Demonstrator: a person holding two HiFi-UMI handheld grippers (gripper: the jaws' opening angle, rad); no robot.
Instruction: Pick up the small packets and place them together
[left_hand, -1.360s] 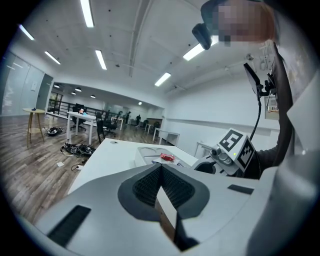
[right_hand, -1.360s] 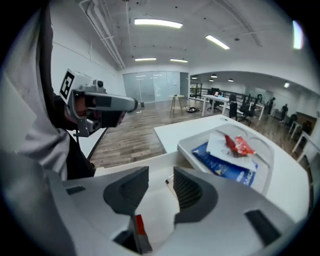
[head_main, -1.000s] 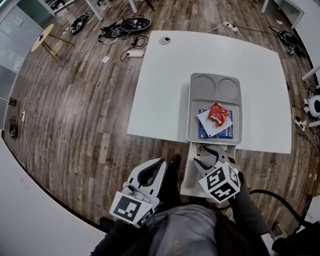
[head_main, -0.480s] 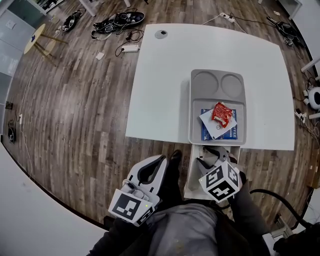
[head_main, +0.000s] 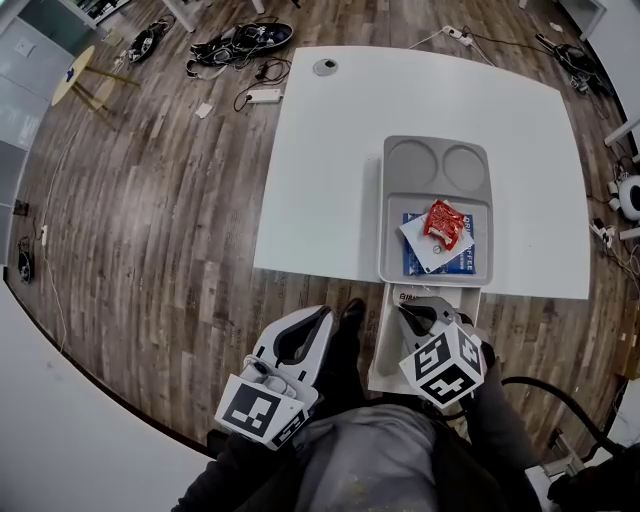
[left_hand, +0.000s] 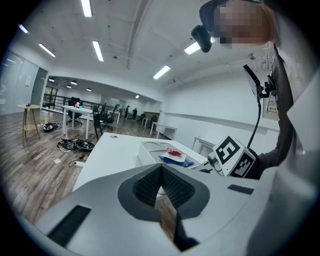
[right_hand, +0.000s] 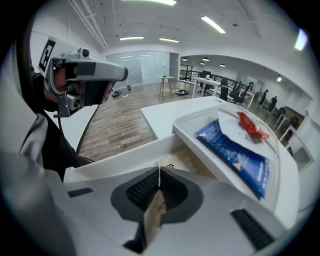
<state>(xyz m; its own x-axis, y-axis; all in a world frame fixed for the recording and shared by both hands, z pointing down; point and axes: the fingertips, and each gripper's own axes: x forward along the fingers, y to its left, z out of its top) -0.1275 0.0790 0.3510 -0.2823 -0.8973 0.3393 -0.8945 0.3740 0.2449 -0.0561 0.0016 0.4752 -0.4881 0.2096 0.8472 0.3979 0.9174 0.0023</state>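
Note:
A grey tray (head_main: 384, 210) on the white table (head_main: 320, 170) holds a red packet (head_main: 444, 222) on a white packet (head_main: 422, 246), over a blue packet (head_main: 472, 262). Below the table's near edge my right gripper (head_main: 412, 312) reaches into a white bin (head_main: 385, 350). Its jaws have just been closing, and in the right gripper view the right gripper (right_hand: 159, 172) is shut on a small tan packet (right_hand: 156, 207). The tray (right_hand: 186, 126) with the blue packet (right_hand: 235, 152) and red packet (right_hand: 251, 126) lies just beyond. My left gripper (head_main: 318, 320) hangs shut and empty over the floor, left of the bin.
The tray's far end has two round wells (head_main: 440, 165). Cables and a power strip (head_main: 262, 96) lie on the wooden floor beyond the table's far left corner. A round side table (head_main: 80, 75) stands at far left. The person's body fills the bottom of the head view.
The right gripper's jaws, open inside the bin before, have closed on the small tan packet. The left gripper has stayed where it was.

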